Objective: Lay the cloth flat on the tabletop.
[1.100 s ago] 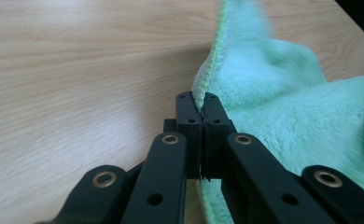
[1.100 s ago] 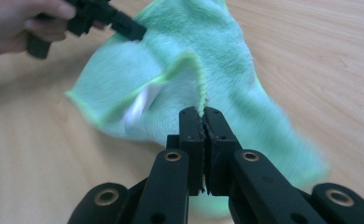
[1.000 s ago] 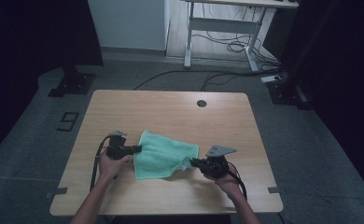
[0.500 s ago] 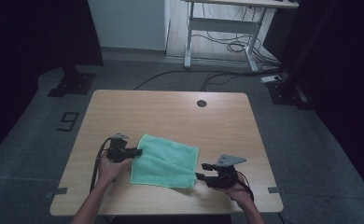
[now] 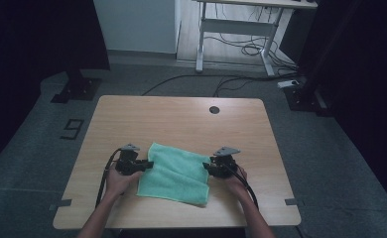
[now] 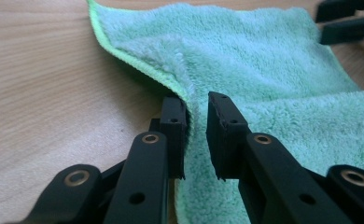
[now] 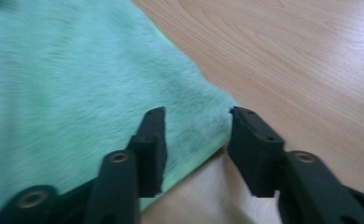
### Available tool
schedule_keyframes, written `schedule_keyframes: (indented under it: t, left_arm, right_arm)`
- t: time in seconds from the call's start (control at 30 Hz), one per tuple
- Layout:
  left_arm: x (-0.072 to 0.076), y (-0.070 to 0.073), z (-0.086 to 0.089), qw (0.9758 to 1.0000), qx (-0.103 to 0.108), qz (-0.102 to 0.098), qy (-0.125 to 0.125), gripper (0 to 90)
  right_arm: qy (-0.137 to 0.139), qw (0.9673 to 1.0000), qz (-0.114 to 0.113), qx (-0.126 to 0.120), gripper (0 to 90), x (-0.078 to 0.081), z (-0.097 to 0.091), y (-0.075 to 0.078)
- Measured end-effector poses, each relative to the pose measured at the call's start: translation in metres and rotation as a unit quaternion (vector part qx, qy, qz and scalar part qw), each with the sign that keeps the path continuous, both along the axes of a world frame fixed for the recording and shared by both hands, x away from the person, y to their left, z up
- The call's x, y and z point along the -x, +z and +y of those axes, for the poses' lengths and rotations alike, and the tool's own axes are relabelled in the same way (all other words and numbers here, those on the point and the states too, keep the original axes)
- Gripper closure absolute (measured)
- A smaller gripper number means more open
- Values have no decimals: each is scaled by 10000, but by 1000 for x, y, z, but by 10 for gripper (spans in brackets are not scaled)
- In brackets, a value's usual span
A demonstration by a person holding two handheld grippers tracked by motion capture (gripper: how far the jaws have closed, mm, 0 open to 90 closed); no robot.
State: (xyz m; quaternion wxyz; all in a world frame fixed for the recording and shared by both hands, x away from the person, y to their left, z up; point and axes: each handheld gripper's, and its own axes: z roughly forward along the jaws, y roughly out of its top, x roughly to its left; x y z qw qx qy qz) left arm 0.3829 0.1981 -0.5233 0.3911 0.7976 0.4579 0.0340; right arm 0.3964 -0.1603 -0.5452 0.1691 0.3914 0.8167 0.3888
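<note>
A green towel (image 5: 174,173) lies flat on the wooden table (image 5: 181,119), folded over on itself. My left gripper (image 5: 149,164) is at its left edge. In the left gripper view the jaws (image 6: 196,100) stand slightly apart after just opening, with a raised ridge of the towel (image 6: 264,56) loose between them. My right gripper (image 5: 207,168) is at the towel's right edge. In the right gripper view its jaws (image 7: 196,112) straddle the hem of the towel (image 7: 68,84). They have just been closing, and the pads are clear of the cloth. The right gripper's jaws (image 6: 346,21) also appear beyond the towel.
A round dark hole (image 5: 214,109) sits near the table's far edge. Tape tabs (image 5: 62,203) mark the near corners. Behind the table are a white desk frame (image 5: 231,29), floor cables (image 5: 246,49) and black stand bases (image 5: 77,89).
The towel, bunched and held between both grippers a second ago, now lies flat. The right gripper drew back toward the near right, then came forward to the towel's right edge.
</note>
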Motion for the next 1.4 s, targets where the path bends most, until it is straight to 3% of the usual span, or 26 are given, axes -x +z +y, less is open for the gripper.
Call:
schedule_keyframes:
  t: [0.07, 0.13, 0.27, 0.43, 0.5, 0.63, 0.8, 0.93, 1.07, 1.17, 1.27, 1.4]
  left_arm:
    - [1, -1, -1, 10000, -14, -3, -13, 765]
    - [3, -2, -2, 10000, 2, 13, -37, 764]
    - [4, -3, -6, 9999, -30, 44, -103, 762]
    - [6, -7, -14, 9997, 17, 97, -217, 756]
    - [9, -7, -15, 9996, 37, 72, -257, 758]
    - [14, -1, -11, 9996, 134, -84, -242, 755]
    - [21, 12, -3, 9991, 199, -341, -127, 760]
    - [21, 17, -3, 9987, 233, -448, -86, 749]
    - [13, 19, -14, 9985, 268, -461, -124, 723]
    - [2, 14, -26, 9988, 211, -407, -155, 716]
    - [-12, 5, -37, 9994, 22, -304, -134, 706]
    - [-21, -7, -39, 9997, -173, -157, -26, 686]
  right_arm:
    - [-72, 9999, 29, 111, 649, -7, 3, -4]
    - [-137, 9999, 86, 30, 715, -13, 2, -4]
    - [-193, 9996, -40, 194, 814, -26, 2, -3]
    - [-347, 9993, -7, 168, 763, -49, -6, -3]
    - [-431, 9991, 23, 8, 748, -51, -12, -3]
    - [-535, 9977, -44, -417, 657, -36, -27, 5]
    - [-247, 9966, -168, -773, 613, -1, -42, 24]
    - [-63, 9973, -187, -708, 586, 28, -40, 30]
    - [117, 9968, -143, -782, 585, 45, -28, 29]
    - [313, 9970, -72, -700, 584, 54, -11, 25]
    - [500, 9972, -24, -547, 573, 59, 3, 19]
    - [508, 9977, 87, -439, 571, 60, 11, 7]
